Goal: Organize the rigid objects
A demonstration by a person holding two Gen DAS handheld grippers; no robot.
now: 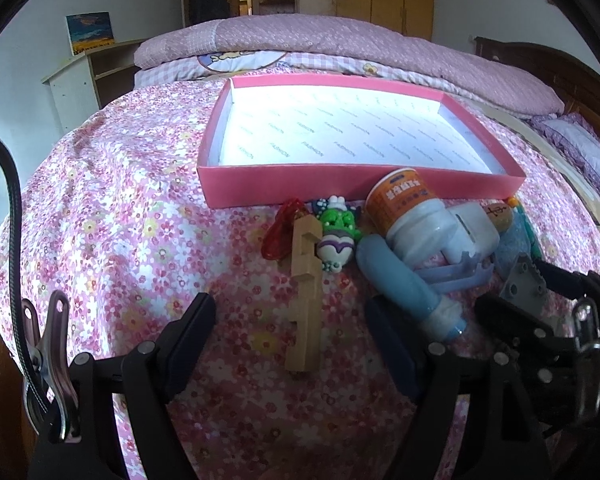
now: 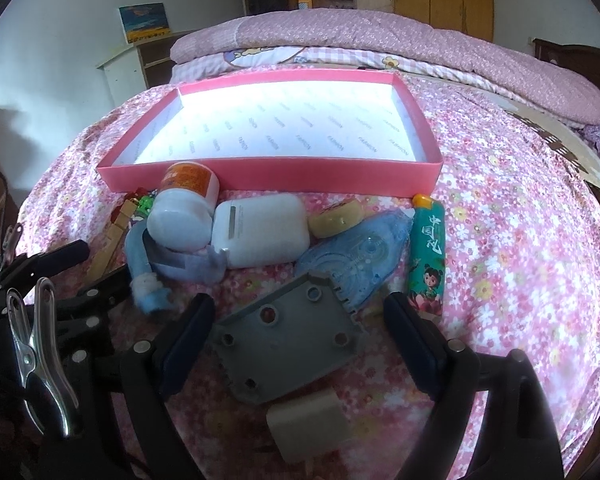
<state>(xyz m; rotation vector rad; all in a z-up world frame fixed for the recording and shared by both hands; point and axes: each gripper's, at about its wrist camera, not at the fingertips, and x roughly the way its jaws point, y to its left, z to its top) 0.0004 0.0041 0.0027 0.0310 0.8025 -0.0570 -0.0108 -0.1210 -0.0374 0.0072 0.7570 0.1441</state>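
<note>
A shallow pink box [image 1: 356, 190] [image 2: 284, 174] with a white printed lining lies on the flowered bedspread, nothing inside it. Small objects lie in front of it. My left gripper [image 1: 290, 316] is open around a notched wooden piece [image 1: 306, 292]. Beside it lie a green cartoon charm [image 1: 338, 232], a red clip [image 1: 278, 234], a blue tube [image 1: 404, 280] and an orange-labelled white bottle [image 1: 414, 216] [image 2: 186, 208]. My right gripper [image 2: 300, 316] is open around a grey perforated plate [image 2: 288, 340]. Ahead of it lie a white case [image 2: 262, 234], a blue tape dispenser [image 2: 356, 256] and a green tube [image 2: 427, 252].
A tan block [image 2: 310, 426] lies between the right gripper's arms. A yellowish block [image 2: 336, 220] sits by the box. Folded pink quilts [image 1: 340, 40] lie behind the box. A white shelf [image 1: 84, 76] stands at the left, wooden wardrobes at the back, a dark headboard [image 1: 540, 64] at the right.
</note>
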